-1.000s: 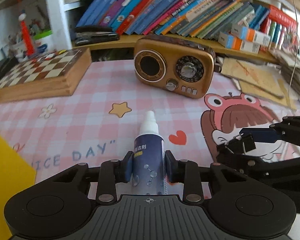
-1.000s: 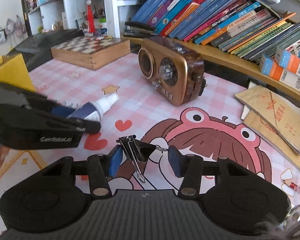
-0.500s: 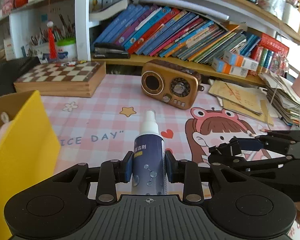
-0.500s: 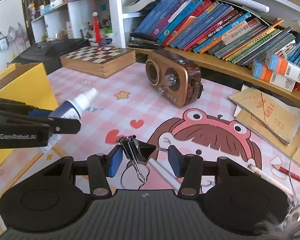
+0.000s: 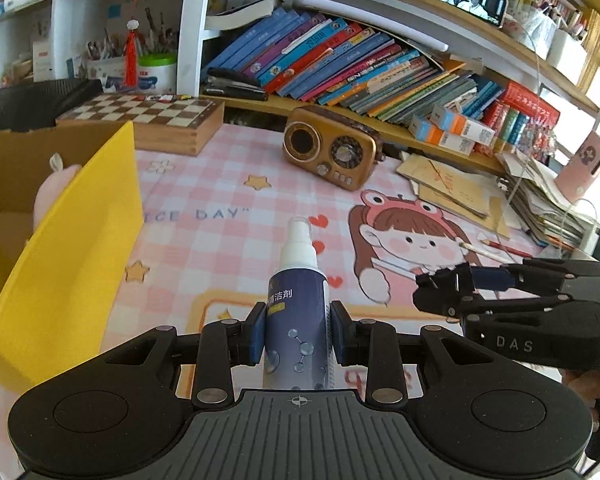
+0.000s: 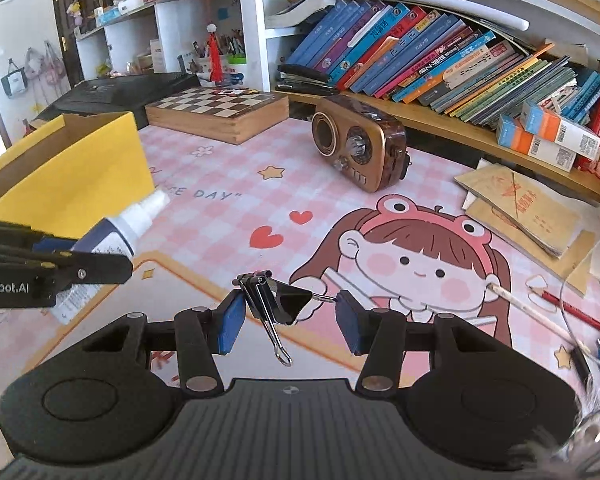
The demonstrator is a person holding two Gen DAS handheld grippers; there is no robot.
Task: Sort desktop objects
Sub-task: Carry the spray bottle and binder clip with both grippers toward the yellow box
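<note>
My left gripper (image 5: 298, 334) is shut on a dark blue spray bottle (image 5: 297, 320) with a white nozzle and holds it above the pink mat, nozzle pointing away. The bottle also shows in the right wrist view (image 6: 116, 236), beside the yellow box (image 6: 66, 184). My right gripper (image 6: 290, 318) is shut on a black binder clip (image 6: 276, 304), pinched across its width with the wire handles hanging down. The clip also shows in the left wrist view (image 5: 448, 284). The yellow box stands at the left in the left wrist view (image 5: 68, 256), with a pink soft toy (image 5: 54, 190) inside.
A brown retro radio (image 5: 334, 158) and a wooden chessboard box (image 5: 152, 118) stand at the back of the pink checked mat (image 5: 220, 216). Paper folders (image 6: 520, 210) and pencils (image 6: 540, 312) lie at the right. A shelf of books (image 5: 360, 72) runs behind.
Both grippers have risen and pulled back from the mat, keeping hold of their objects. The yellow box has come further into view at the left.
</note>
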